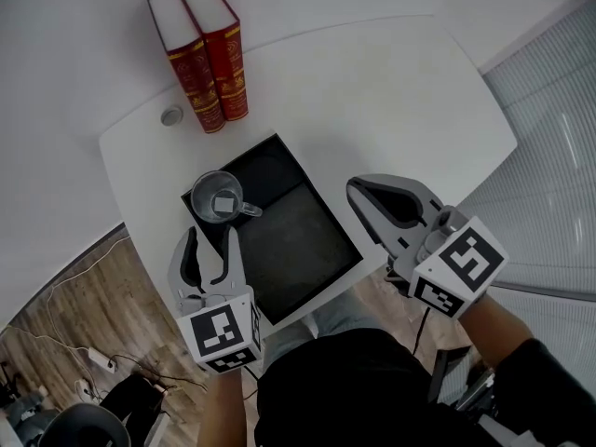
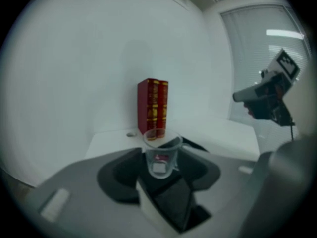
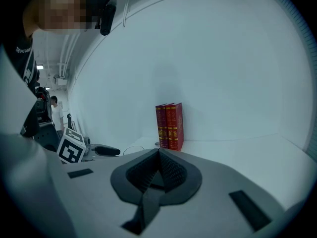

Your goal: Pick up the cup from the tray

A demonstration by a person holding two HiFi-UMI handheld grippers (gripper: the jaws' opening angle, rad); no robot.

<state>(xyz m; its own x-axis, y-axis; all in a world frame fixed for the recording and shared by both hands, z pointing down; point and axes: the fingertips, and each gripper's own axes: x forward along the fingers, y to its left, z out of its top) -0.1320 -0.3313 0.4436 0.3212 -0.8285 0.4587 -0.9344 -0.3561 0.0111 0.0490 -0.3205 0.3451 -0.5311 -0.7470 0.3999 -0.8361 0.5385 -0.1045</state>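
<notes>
Left gripper view shows the left gripper [image 1: 211, 240] partly open (empty), cup [image 2: 161, 155] seemingly just beyond its tips.

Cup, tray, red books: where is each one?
cup [image 1: 217, 197], head view, the inside of its bottom
tray [image 1: 298, 240], head view, its bare dark floor
red books [image 1: 197, 74], head view, the spine of one book

On the tabletop [image 1: 391, 91] a tray [image 1: 307, 250] lies toward the near edge, with the cup [image 1: 217, 196] in its 10 o'clock corner. Two books [image 1: 200, 54] stand beyond at 11 o'clock, with a small disc [image 1: 171, 115], perhaps a cable hole, at their 8 o'clock. The left tongs [image 1: 211, 235] are at the cup's 6 o'clock, the right tongs [image 1: 358, 190] at the tray's 3 o'clock.
</notes>
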